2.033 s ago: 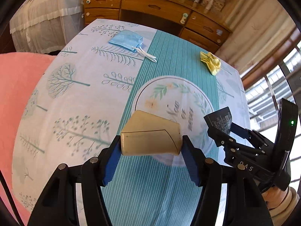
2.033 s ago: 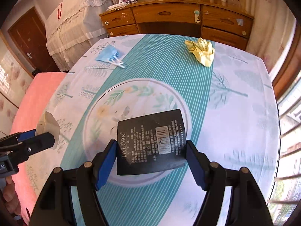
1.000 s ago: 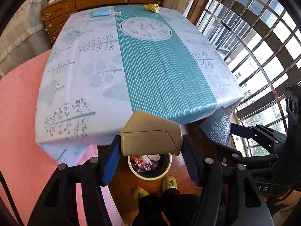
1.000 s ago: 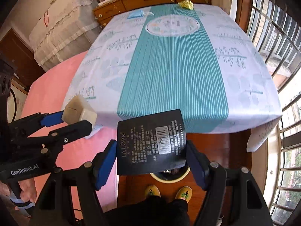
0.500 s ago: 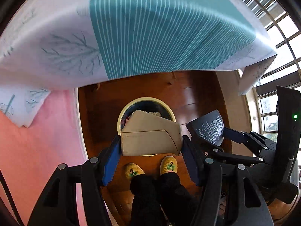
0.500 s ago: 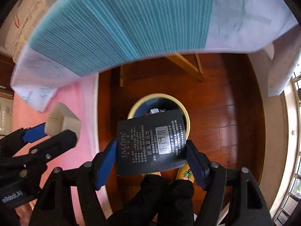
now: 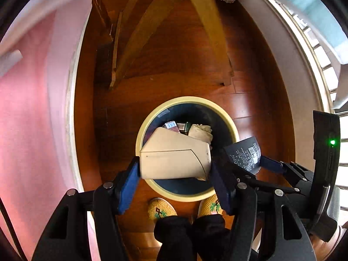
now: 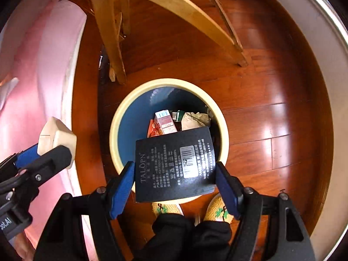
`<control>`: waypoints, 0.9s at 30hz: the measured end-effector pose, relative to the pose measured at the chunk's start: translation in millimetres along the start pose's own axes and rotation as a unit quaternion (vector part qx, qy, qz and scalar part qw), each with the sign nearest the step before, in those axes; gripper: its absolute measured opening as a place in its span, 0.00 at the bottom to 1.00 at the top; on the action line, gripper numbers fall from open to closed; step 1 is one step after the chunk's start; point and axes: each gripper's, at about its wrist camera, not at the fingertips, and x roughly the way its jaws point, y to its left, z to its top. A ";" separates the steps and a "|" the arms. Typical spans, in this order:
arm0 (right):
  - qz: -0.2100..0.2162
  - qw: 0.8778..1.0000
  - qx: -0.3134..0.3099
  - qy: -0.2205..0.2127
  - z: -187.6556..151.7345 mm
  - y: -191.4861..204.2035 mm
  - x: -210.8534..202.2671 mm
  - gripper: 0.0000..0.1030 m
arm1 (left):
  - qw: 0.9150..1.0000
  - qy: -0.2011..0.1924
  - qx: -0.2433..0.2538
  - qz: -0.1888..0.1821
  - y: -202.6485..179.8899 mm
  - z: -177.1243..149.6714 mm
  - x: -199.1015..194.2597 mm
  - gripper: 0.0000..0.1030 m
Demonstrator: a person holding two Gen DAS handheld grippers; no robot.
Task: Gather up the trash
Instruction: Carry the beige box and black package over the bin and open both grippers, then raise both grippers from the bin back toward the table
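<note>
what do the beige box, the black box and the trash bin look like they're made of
Beige box: looks like matte cardboard, with folded flap lines and crisp creases.
Black box: probably thin printed card, matte, with white text and a barcode label.
Trash bin: likely plastic, with a smooth cream rim and a glossy blue inner wall.

Daylight enters from the right; glare streaks the glossy reddish wooden floor (image 8: 271, 126). Fisheye edges curve, darken and blur.
</note>
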 end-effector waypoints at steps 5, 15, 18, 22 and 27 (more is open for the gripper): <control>0.007 1.000 0.014 -0.002 3.6 -2.7 15.7 0.72 | 1.000 0.004 -0.009 -0.012 6.6 0.2 14.5 0.80; -0.002 1.000 0.013 -0.007 8.8 1.2 24.0 0.77 | 1.000 0.000 -0.027 -0.007 21.1 -3.0 15.8 0.93; -0.005 1.000 0.022 -0.012 10.1 -0.4 19.7 0.77 | 1.000 -0.002 -0.030 0.003 23.7 -3.4 13.1 0.93; -0.007 0.999 0.030 -0.015 9.6 -2.0 7.3 0.77 | 1.000 -0.002 -0.029 0.008 25.3 -3.2 6.6 0.93; -0.010 0.999 0.031 -0.021 8.6 0.3 -17.2 0.77 | 1.000 -0.004 -0.019 0.008 20.3 -4.6 -14.4 0.93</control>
